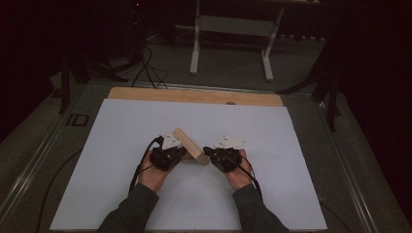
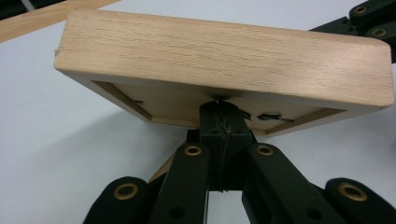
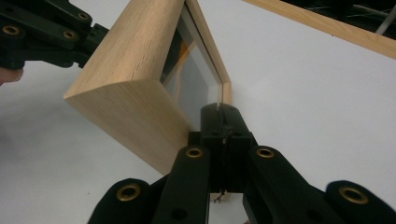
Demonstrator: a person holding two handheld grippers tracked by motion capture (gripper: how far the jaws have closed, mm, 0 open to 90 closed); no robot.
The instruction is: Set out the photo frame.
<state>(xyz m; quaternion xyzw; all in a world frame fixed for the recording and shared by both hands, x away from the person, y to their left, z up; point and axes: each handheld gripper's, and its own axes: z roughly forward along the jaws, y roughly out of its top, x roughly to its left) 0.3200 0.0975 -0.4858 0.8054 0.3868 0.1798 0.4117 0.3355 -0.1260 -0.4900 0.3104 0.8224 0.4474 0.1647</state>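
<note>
Wooden picture frame (image 1: pixel 190 145) stands tilted on the bench (image 1: pixel 121 145) between both tongs, long axis running away; left tongs (image 2: pixel 219 109) and right tongs (image 3: pixel 219 114) pressed shut against its opposite faces.

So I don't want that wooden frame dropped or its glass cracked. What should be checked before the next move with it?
1. Left tongs shut, tips against the wooden frame at its back: ok.
2. Right tongs shut, tips at the frame's glass side: ok.
3. Firm pinch on the frame by either tongs: cannot tell.
4. Frame tilted, one edge toward the white sheet; whether it rests there: cannot tell.
5. Glass whole, no cracks seen: ok.
6. Sheet around the frame bare: ok.
</note>
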